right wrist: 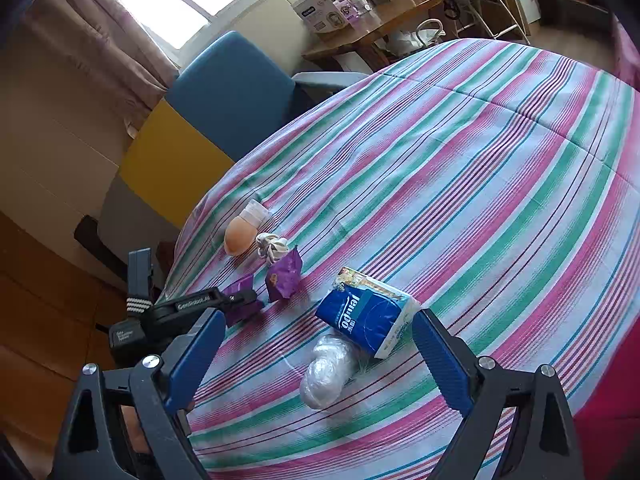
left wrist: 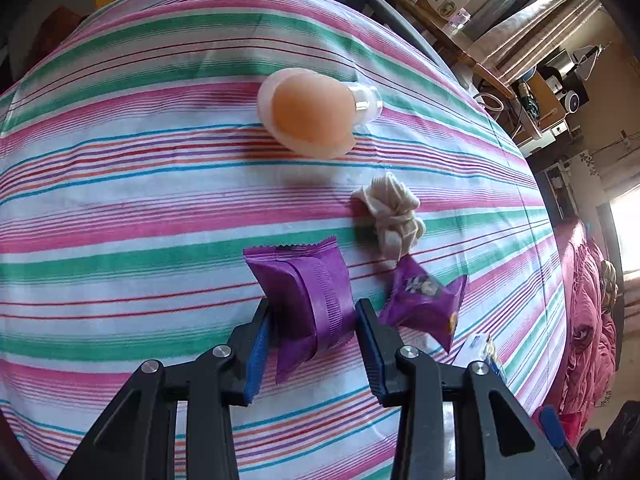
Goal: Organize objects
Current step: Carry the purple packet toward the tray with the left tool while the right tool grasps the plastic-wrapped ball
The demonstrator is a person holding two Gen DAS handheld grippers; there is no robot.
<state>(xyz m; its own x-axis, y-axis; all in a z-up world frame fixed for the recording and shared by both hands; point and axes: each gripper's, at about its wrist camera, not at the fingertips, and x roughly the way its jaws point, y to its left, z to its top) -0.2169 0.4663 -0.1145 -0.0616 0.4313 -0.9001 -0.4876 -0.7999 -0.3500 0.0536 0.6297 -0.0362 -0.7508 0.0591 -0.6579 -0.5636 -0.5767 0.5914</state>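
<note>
Left gripper [left wrist: 312,320] pinches purple snack packet [left wrist: 308,300] between pads.

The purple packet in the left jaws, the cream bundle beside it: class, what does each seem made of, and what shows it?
Purple packet: likely thin plastic or foil film, glossy; zigzag-cut top edge, ribbed back seam, sheen.
Cream bundle: looks like soft knitted or woven cloth, matte; bunched folds, ribbed texture.

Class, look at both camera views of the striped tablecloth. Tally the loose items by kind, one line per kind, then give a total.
Purple snack packets: 2, one between the left gripper's pads, one on the cloth
Orange bottle: 1
Cream fabric bundle: 1
Blue tissue pack: 1
Clear plastic wrap roll: 1
Total: 6
</note>
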